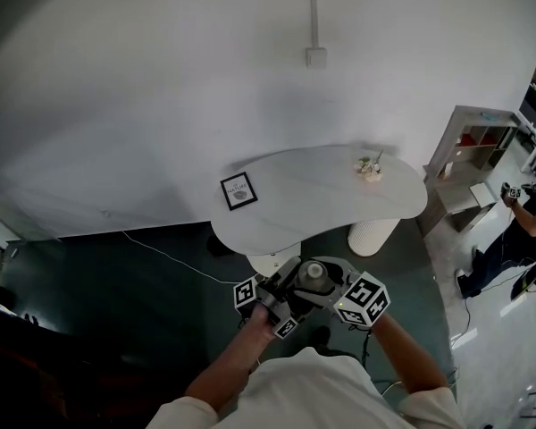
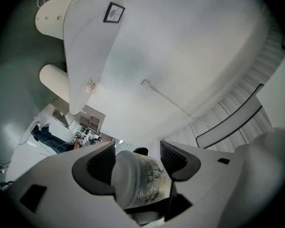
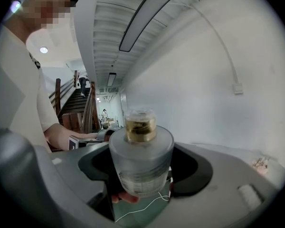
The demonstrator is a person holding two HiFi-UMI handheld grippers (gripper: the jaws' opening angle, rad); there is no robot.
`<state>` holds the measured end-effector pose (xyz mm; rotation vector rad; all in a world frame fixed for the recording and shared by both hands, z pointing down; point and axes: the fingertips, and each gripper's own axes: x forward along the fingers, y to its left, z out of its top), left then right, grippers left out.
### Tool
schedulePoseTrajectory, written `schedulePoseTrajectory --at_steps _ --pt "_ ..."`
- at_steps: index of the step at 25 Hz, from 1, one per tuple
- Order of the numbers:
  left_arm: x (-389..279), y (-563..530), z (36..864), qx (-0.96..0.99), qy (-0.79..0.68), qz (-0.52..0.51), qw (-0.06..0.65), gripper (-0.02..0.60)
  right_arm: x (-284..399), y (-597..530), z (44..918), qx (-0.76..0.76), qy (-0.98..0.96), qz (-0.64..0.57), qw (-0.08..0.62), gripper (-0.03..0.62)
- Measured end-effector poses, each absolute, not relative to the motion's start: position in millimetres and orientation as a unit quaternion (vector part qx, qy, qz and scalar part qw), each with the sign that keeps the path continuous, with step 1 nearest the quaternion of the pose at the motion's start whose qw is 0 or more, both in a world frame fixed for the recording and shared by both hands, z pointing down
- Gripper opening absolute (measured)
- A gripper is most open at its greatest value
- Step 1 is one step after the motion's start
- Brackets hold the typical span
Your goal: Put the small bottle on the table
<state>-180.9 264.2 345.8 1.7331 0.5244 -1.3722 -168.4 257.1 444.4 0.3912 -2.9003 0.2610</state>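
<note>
**Head view.** The left gripper (image 1: 281,291) and the right gripper (image 1: 338,284) are held close together in front of the person's chest, above the dark floor (image 1: 116,266). The small bottle (image 1: 314,273) is carried upright between them, with its cap turned toward the camera. It is in the air, on the near side of the white bench (image 1: 322,204), and is not touching it.

On the bench, a framed picture (image 1: 238,190) is seen near the left end and a small ornament (image 1: 369,166) near the far right edge. The two are well apart. A ribbed white pedestal (image 1: 372,236) is seen under the bench's right part. A socket box (image 1: 315,57) is fixed to the white wall (image 1: 161,88) behind. A second person (image 1: 518,226) is partly seen at the right edge.

**Left gripper view.** The jaws are clenched on the bottle. It lies crosswise between the two ribbed pads (image 2: 102,164), and its printed, clear body is turned toward the right-hand pad.

**Right gripper view.** The bottle stands upright in the middle of the jaws, and its frosted body covers the inner edges of both dark pads. The jaws are read as grasping it. The gold cap (image 3: 140,127) is seen on top, and a fingertip (image 3: 125,198) shows just below the base.
</note>
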Motion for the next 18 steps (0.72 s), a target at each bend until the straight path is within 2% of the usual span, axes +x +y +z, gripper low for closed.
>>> schedulePoseTrajectory --at_steps 18 --pt "-121 133 361 0.700 0.176 -0.556 0.413 0.279 -111 127 460 0.101 -0.985 0.096 0.104 0.347"
